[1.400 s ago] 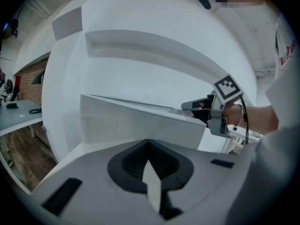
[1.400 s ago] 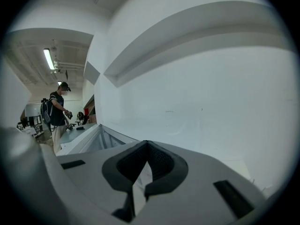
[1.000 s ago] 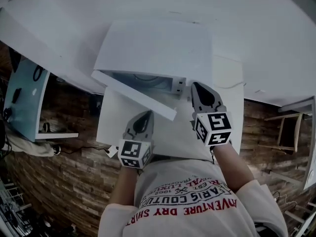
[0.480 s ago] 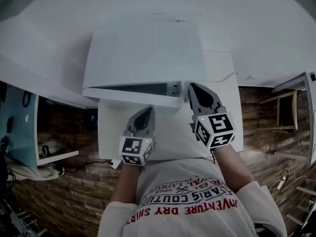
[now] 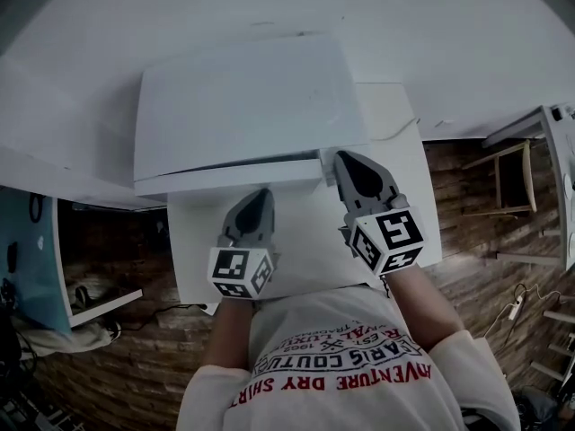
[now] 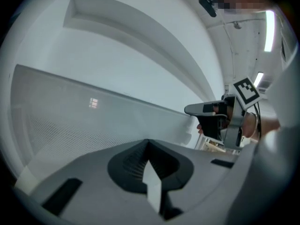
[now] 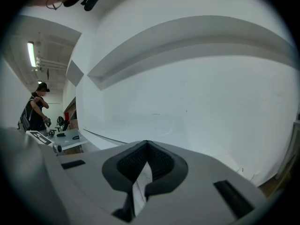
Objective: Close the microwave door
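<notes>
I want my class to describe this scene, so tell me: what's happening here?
A person faces a white microwave on a white table, a gripper in each hand. The left gripper, shut and empty, has its tip at the front of the microwave door, which looks all but closed. The right gripper, also shut and empty, sits by the door's right end. Whether the door has latched cannot be told.

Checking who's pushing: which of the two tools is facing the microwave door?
The left tool, pointing at the door's mesh front; the right tool sits beyond the door's right end, facing the wall.
</notes>
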Tool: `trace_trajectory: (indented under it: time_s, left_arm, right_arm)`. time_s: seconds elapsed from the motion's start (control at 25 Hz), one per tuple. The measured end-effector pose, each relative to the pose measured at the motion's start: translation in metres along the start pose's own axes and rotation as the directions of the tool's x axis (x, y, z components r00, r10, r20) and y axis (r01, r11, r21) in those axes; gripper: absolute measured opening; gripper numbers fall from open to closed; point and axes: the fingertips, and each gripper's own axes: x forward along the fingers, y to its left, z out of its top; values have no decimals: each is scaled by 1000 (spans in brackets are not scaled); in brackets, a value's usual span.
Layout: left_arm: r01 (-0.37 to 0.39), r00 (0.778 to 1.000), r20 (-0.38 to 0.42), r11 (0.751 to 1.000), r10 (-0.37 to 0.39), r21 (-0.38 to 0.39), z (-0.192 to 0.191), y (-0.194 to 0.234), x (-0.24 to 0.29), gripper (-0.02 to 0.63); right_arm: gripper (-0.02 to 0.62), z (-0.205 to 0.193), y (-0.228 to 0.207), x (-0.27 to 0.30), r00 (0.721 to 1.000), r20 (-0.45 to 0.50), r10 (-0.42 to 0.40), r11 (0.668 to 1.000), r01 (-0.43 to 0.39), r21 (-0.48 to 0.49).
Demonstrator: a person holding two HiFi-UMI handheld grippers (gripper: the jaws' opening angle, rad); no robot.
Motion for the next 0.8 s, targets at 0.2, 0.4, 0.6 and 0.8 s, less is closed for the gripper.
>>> trace_trajectory:
  time_s: [0.2, 0.4, 0.6, 0.8]
  left_arm:
    - [-33, 999, 2, 998, 33, 56, 1, -1, 3, -6]
    - [-42, 999, 12, 999, 42, -1, 4, 5, 11, -6]
    - [-33, 999, 4, 999, 33, 30, 4, 7, 13, -6]
    - [-31, 1000, 5, 999, 31, 18, 4, 7, 13, -6]
  right_arm:
    - [8, 1, -1, -1, 1000, 13, -11, 1000, 11, -4]
    - [8, 0, -1, -1, 1000, 22, -18, 1000, 18, -12]
    - [8, -1, 0, -1, 999, 28, -20, 1000, 21, -18]
    - [8, 0, 0, 0, 999, 34, -19, 1000, 20, -23]
